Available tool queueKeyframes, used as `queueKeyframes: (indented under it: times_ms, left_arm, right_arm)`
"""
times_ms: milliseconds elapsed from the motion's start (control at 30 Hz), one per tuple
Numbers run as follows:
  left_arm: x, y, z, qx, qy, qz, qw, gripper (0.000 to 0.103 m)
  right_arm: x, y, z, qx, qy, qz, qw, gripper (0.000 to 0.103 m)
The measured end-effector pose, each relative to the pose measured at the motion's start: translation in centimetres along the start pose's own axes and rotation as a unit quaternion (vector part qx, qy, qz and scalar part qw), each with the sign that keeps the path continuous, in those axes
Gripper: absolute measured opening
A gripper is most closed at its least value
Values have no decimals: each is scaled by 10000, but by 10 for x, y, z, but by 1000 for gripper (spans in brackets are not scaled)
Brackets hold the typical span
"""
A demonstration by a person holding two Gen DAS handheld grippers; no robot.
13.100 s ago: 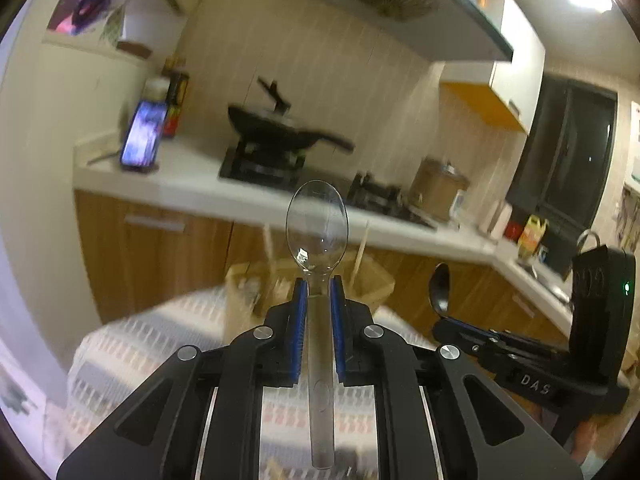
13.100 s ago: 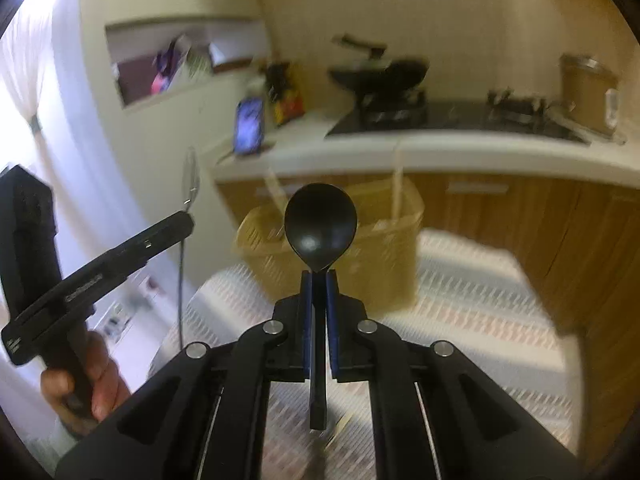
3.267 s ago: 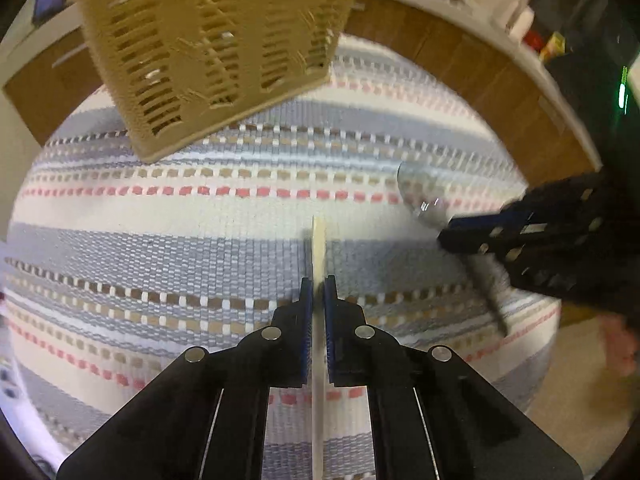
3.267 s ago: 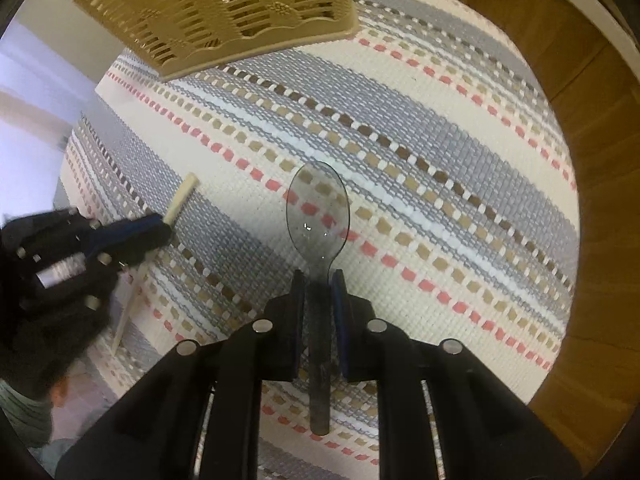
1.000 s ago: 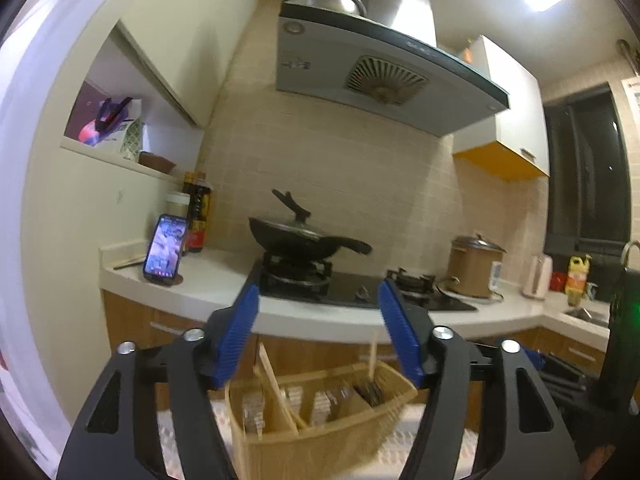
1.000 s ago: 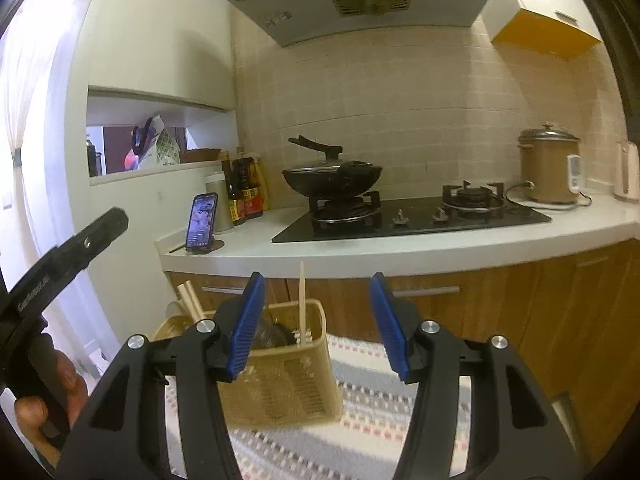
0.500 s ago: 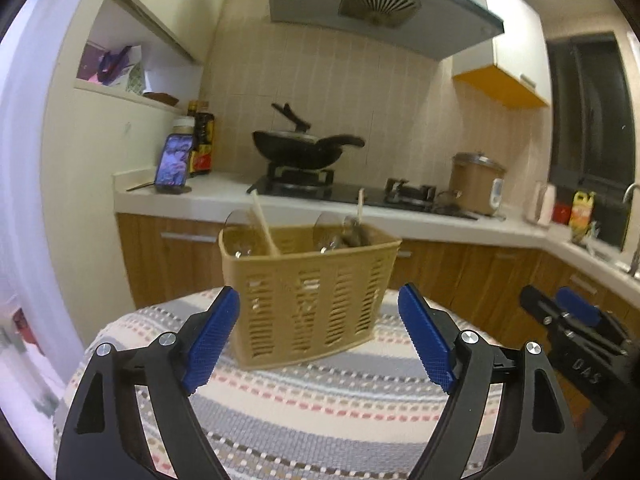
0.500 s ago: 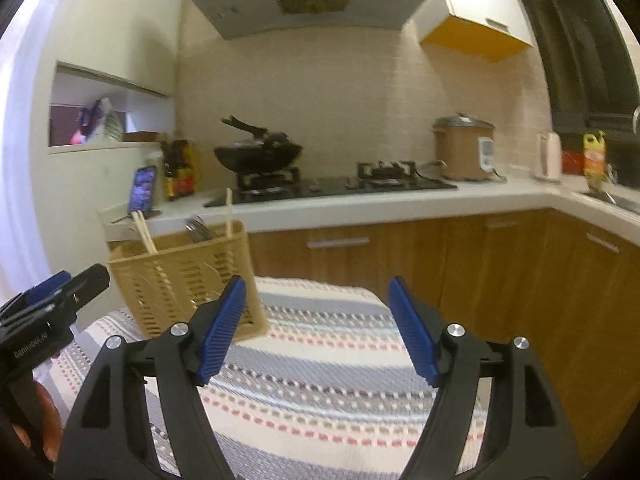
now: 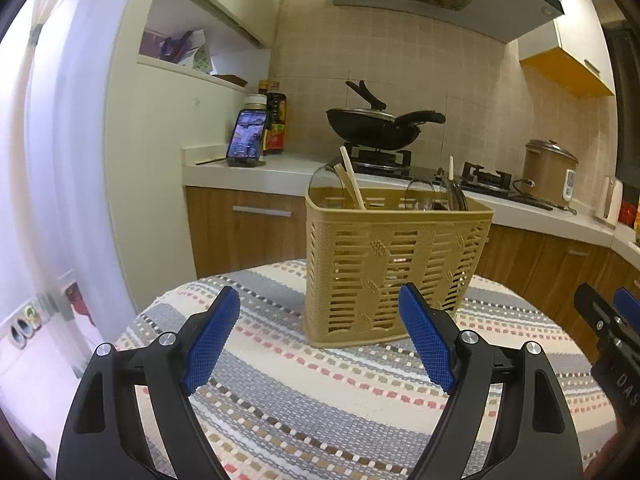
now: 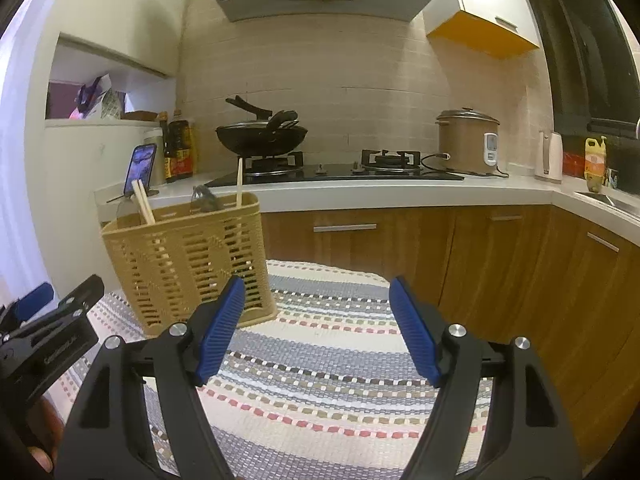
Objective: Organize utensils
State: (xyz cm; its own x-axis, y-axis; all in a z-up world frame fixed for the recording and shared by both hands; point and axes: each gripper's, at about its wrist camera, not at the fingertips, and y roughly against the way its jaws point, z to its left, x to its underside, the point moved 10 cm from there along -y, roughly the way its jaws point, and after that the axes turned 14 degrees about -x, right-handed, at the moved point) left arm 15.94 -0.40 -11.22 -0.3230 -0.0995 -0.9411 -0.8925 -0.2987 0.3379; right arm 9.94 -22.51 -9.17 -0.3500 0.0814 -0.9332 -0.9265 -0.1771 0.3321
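A tan slatted plastic basket (image 9: 396, 264) (image 10: 188, 256) stands upright on the round table's striped woven cloth (image 9: 320, 400) (image 10: 320, 360). Wooden chopsticks (image 9: 352, 184) (image 10: 143, 202), clear spoons (image 9: 420, 196) and a dark spoon (image 10: 204, 198) stick out of its top. My left gripper (image 9: 316, 308) is open and empty, just in front of the basket. My right gripper (image 10: 317, 292) is open and empty too, with the basket off to its left. Each gripper also shows at the edge of the other's view.
Behind the table runs a white counter with wooden cabinets (image 10: 500, 264) close on the right. On it are a phone (image 9: 246, 138), sauce bottles (image 9: 276, 120), a black wok on the stove (image 9: 376, 128) and a rice cooker (image 10: 466, 140). A white wall stands at the left.
Both grippers have come down and tipped toward the table, so the basket now fills more of each view. Their jaws stand wider than a second ago. The chopstick and clear spoon held earlier are gone from them.
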Motion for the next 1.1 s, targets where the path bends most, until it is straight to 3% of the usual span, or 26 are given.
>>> queueKeyframes:
  times_ms: [533,1100]
  left_arm:
    - [9,-1,-10,66,-137,120,9998,79]
    - [18,-8,-18,118,-296,386,9987,90]
  right_arm:
    - [8,-8,-3,-109,-135,209,9996,73]
    - [13,-12,-7,-113,-221,315,9992,76]
